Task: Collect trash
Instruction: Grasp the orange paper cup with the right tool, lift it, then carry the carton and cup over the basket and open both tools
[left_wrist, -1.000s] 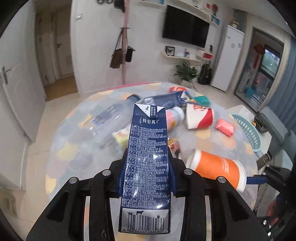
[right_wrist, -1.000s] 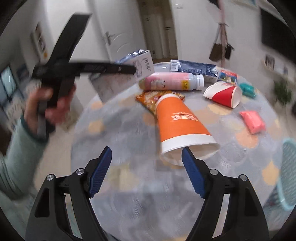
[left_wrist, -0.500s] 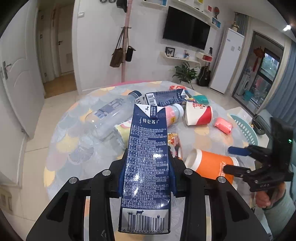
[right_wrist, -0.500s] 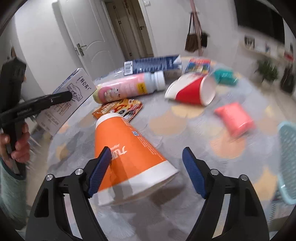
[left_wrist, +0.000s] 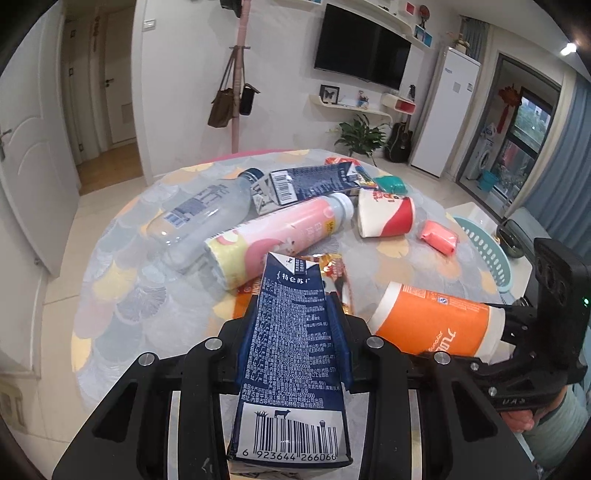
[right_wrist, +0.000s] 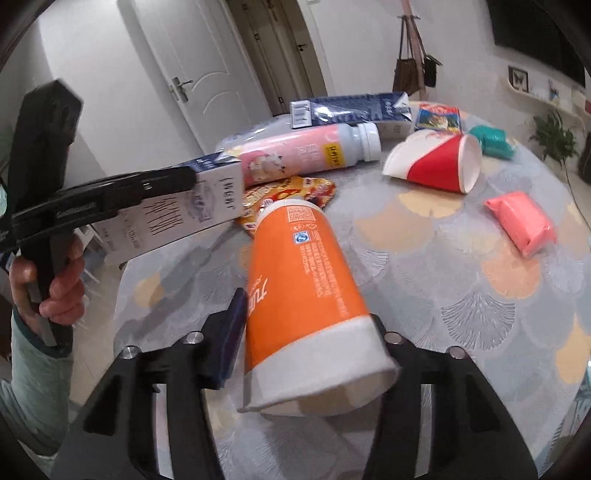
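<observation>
2 grips: left gripper (left_wrist: 291, 350) clamped on navy milk carton (left_wrist: 291, 354); right gripper (right_wrist: 306, 332), jaws just closing, pinching orange paper cup (right_wrist: 303, 280) above table (right_wrist: 443, 258).

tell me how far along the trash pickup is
Nothing looks binned yet. In hand: left gripper clamps a blue milk carton; right gripper, jaws just closing, grips the orange paper cup. Left on the table: pink bottle, red cup, pink packet.
</observation>
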